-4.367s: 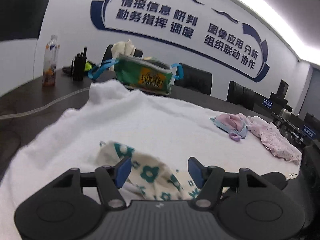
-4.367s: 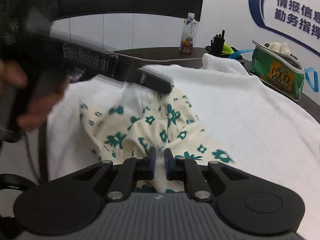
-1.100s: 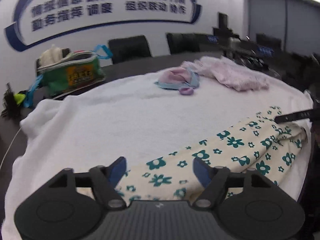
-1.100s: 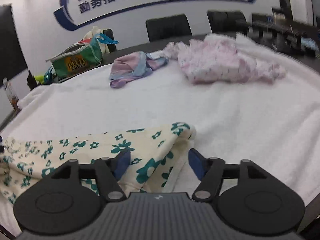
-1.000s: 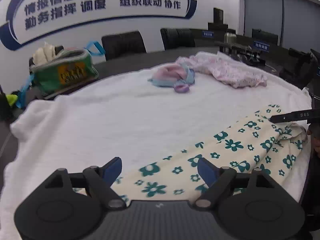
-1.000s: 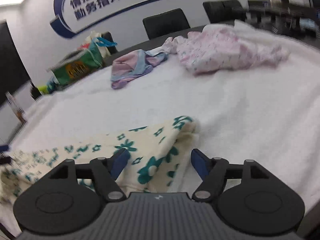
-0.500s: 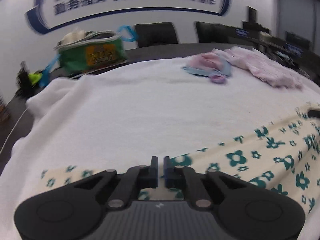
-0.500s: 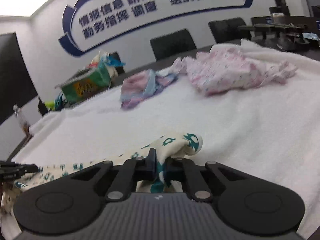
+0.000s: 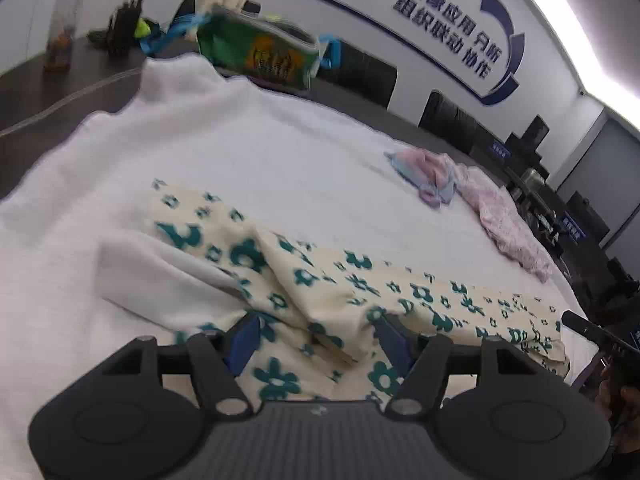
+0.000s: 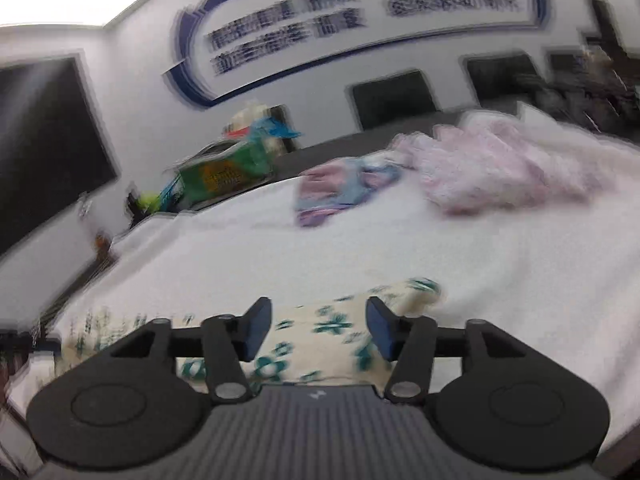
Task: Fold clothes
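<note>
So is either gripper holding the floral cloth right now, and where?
Nothing is held. The left gripper and right gripper are both open, jaws apart over the floral cloth, which lies on the white towel.

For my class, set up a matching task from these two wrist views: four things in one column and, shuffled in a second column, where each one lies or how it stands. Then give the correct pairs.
Column 1
1. floral garment
2. green bag
3. pink garment
4. left gripper

Column 2
A. crumpled at the far right of the white towel
B. open, jaws either side of a fabric fold
C. stretched in a long strip across the near part of the towel
D. on the dark table, past the towel's far edge

Pairs: 1-C, 2-D, 3-A, 4-B
</note>
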`<state>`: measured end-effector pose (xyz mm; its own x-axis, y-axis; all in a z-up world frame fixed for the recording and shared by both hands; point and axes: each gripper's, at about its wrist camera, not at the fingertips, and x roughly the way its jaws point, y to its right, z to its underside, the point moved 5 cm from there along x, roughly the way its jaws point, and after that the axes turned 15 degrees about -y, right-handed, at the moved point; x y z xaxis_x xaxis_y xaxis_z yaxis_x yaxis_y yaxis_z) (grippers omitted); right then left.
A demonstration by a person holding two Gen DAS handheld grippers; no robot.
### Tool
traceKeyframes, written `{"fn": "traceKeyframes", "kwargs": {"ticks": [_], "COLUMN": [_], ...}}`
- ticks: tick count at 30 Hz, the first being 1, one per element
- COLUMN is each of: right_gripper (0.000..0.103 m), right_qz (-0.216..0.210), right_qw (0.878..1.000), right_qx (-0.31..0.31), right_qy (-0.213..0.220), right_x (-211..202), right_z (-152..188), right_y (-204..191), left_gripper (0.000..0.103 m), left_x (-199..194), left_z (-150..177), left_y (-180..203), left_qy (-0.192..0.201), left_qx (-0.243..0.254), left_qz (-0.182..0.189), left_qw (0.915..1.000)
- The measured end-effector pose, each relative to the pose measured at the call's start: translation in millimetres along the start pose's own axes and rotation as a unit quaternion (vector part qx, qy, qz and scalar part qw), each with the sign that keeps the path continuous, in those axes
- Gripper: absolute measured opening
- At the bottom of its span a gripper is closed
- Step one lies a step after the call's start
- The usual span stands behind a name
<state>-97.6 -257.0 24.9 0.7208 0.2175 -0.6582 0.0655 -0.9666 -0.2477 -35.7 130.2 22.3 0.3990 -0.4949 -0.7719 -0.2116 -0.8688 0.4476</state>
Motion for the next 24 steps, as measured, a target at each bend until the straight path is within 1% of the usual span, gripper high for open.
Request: {"fn": "traceKeyframes", "kwargs": {"ticks": [1,2,3,4,5,8,10,11,12,14,16,17,19,22,23,24], "right_gripper": [0.063,0.064,0.064,0.064,0.064,0.064,0.064,0.064,0.064,0.064,0.063,0.063,0.063,0.063,0.063,0.063], "right_qz": [0.010,0.018,0.020,0.020,0.017,0.000,0.006,0.009,0.011,0.017,0.024,0.029,0.035,0.042,0.043,0.043], "right_qw": [0.999,0.998,0.996,0.995,0.995,0.996,0.997,0.997,0.996,0.996,0.995,0.994,0.994,0.993,0.993,0.993], "right_qx": [-0.030,-0.057,-0.075,-0.079,-0.073,-0.047,-0.042,-0.041,-0.045,-0.053,-0.056,-0.058,-0.060,-0.064,-0.065,-0.064], "right_qy": [-0.013,-0.027,-0.041,-0.055,-0.066,-0.072,-0.070,-0.069,-0.071,-0.074,-0.080,-0.083,-0.087,-0.087,-0.086,-0.085], "right_x": [3,7,11,14,16,17,17,18,19,23,28,32,37,40,39,39], "right_z": [0,1,2,4,5,10,14,16,17,20,22,23,26,31,32,32], "right_y": [-10,-19,-26,-29,-29,-23,-18,-17,-18,-21,-23,-24,-25,-25,-25,-25], "left_gripper": [0.064,0.064,0.064,0.064,0.064,0.061,0.058,0.043,0.023,0.010,0.010,0.010,0.010,0.012,0.016,0.024], "left_x": [4,7,9,11,13,21,25,28,30,35,31,29,30,35,35,31], "left_z": [-1,-4,-6,-8,-10,-12,-10,-9,-9,-9,-7,-5,1,7,10,12], "left_y": [2,6,8,10,12,19,23,24,26,29,33,34,32,22,21,22], "left_qy": [-0.003,0.001,0.007,0.010,0.014,0.021,0.022,0.021,0.020,0.018,0.043,0.050,0.049,0.041,0.041,0.043], "left_qx": [0.000,0.000,0.002,0.006,0.010,0.044,0.081,0.099,0.112,0.137,0.161,0.172,0.179,0.176,0.181,0.187], "left_qz": [0.004,0.006,-0.002,-0.010,-0.019,-0.054,-0.083,-0.096,-0.104,-0.121,-0.141,-0.144,-0.148,-0.151,-0.156,-0.162], "left_qw": [1.0000,1.0000,1.0000,0.9999,0.9997,0.9973,0.9930,0.9902,0.9880,0.9830,0.9759,0.9732,0.9713,0.9719,0.9702,0.9680]}}
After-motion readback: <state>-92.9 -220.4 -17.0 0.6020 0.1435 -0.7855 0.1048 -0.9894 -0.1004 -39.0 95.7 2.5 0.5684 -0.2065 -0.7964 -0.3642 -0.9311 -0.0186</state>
